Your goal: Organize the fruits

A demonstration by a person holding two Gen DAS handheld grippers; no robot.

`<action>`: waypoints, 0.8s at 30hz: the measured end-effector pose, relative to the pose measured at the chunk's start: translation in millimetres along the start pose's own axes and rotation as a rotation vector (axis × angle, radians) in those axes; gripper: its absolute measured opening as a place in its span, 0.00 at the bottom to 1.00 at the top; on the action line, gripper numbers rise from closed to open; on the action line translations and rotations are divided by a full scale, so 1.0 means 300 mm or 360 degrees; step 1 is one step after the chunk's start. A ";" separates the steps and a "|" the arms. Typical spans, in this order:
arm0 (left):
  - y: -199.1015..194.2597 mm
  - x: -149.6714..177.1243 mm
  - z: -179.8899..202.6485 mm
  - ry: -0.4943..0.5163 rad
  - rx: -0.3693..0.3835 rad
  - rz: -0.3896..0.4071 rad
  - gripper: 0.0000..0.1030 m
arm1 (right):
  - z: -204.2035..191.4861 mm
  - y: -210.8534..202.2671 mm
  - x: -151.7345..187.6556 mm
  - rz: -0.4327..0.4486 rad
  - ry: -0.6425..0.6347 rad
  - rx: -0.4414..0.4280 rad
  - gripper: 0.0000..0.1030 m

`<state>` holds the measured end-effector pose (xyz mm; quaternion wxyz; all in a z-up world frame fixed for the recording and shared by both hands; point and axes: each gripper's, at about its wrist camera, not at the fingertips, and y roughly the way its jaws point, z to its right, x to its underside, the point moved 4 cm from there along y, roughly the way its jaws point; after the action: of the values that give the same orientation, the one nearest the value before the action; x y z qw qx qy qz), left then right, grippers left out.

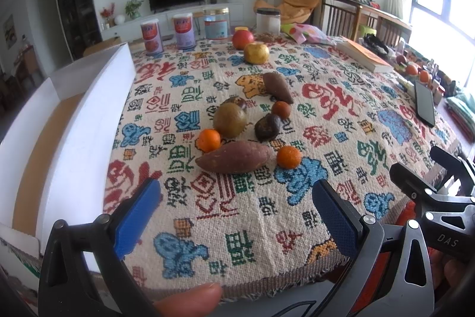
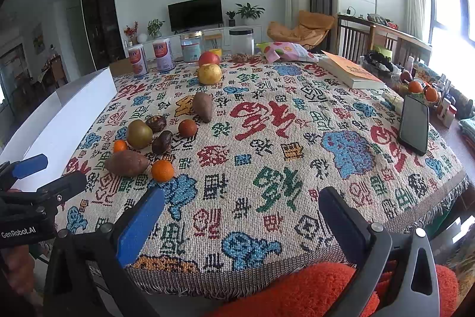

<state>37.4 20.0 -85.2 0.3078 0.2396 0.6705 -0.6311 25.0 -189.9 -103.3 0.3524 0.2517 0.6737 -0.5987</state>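
Observation:
A cluster of produce lies on the patterned tablecloth (image 1: 267,213): a large sweet potato (image 1: 234,157), two small oranges (image 1: 209,140) (image 1: 288,157), a green-brown round fruit (image 1: 229,119), a dark wrinkled fruit (image 1: 268,126), a smaller sweet potato (image 1: 277,87) and a reddish small fruit (image 1: 281,109). Farther back sit a yellow pear (image 1: 256,53) and a red apple (image 1: 242,39). My left gripper (image 1: 236,216) is open and empty, just short of the large sweet potato. My right gripper (image 2: 242,223) is open and empty over the table's near edge; the cluster (image 2: 127,164) lies to its left.
A white open box (image 1: 74,121) stands along the table's left side. Cans (image 1: 151,37) and jars (image 1: 216,24) line the far edge. A book (image 1: 366,55) and a phone (image 1: 424,103) lie at the right. The other gripper (image 1: 439,183) shows at the lower right.

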 end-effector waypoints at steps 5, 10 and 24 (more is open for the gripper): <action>0.002 0.000 -0.002 -0.0003 -0.0001 -0.0002 0.99 | 0.000 0.000 0.000 0.0001 0.0002 0.0000 1.00; 0.002 0.001 -0.004 -0.0004 -0.0002 -0.0004 0.99 | 0.000 0.000 0.000 0.0001 0.0001 0.0000 1.00; 0.008 0.004 -0.004 -0.0007 -0.0004 -0.0009 0.99 | 0.001 0.001 0.001 0.0000 0.0000 -0.0001 1.00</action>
<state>38.0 21.3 -87.7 0.3077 0.2359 0.6713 -0.6317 24.9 -190.1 -103.7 0.3525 0.2518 0.6740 -0.5984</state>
